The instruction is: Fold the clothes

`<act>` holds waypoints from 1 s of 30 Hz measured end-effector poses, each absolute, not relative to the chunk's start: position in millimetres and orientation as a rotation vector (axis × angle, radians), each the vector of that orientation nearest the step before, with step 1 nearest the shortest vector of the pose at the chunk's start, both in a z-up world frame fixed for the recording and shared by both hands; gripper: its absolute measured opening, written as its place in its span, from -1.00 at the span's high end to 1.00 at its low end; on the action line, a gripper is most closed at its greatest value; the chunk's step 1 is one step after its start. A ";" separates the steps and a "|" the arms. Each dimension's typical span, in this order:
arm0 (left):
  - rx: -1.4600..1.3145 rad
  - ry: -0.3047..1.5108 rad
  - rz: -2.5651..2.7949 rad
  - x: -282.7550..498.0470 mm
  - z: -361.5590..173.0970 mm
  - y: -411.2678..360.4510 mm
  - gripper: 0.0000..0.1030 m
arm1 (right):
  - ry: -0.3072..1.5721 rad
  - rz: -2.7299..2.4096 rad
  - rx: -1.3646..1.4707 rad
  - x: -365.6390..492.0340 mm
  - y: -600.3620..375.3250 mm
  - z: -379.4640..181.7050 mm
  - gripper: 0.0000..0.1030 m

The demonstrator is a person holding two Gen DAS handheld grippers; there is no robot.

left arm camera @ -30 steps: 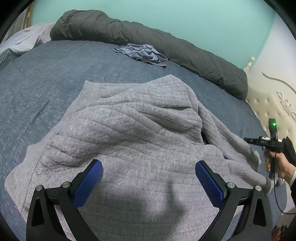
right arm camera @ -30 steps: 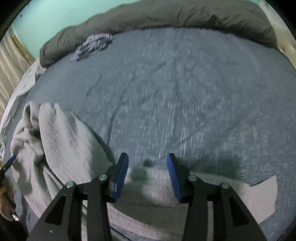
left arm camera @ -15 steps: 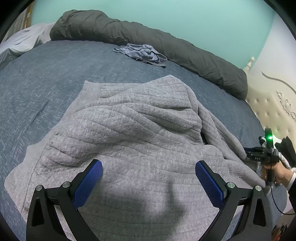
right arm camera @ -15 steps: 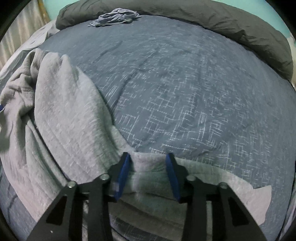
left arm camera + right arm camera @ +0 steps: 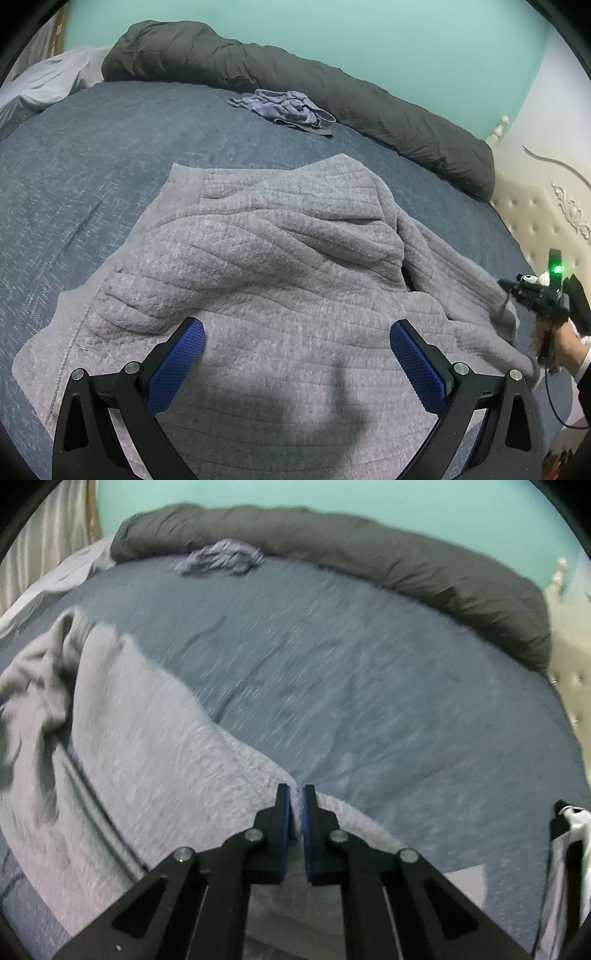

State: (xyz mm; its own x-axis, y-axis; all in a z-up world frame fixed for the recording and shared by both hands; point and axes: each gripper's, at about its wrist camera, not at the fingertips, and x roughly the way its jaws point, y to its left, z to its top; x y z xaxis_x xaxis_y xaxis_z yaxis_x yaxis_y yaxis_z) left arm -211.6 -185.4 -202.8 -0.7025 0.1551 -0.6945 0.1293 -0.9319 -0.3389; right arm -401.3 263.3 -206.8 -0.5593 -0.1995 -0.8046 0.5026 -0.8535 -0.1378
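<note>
- The right gripper [image 5: 294, 805], spread a second ago over the grey sweater [image 5: 280, 280], has now pressed together on the garment's edge near the bed's [image 5: 92, 147] near side, pinching a ridge of cloth.
- The left gripper [image 5: 297, 354] stays spread wide above the sweater's middle, holding nothing.
- The sweater lies rumpled across the near half of the bed; with an edge now held, a fold or a straightening pull looks possible.
- A small blue garment [image 5: 284, 109] sits by the dark duvet [image 5: 332, 96] at the far edge.
</note>
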 end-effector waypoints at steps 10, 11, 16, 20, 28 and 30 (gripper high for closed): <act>-1.207 -0.585 2.834 -211.9 -202.8 -192.0 -0.99 | 0.526 -2.650 1.122 -445.4 263.4 -180.0 0.90; -1.206 -0.587 2.838 -211.5 -202.3 -193.7 -0.99 | 0.533 -2.684 1.135 -451.8 265.8 -181.1 0.90; -1.202 -0.615 2.850 -210.6 -201.1 -203.3 -0.99 | 0.441 -2.715 1.267 -471.9 271.0 -195.3 0.88; -1.201 -0.628 2.847 -210.0 -200.4 -205.8 -0.99 | 0.367 -2.759 1.324 -480.9 274.7 -199.8 0.85; -1.188 -0.631 2.851 -206.0 -196.5 -201.4 -0.99 | 0.160 -2.686 1.176 -456.3 246.3 -167.2 0.47; -1.185 -0.628 2.849 -206.2 -196.0 -201.5 -0.99 | 0.142 -2.572 1.173 -450.7 219.7 -169.1 0.37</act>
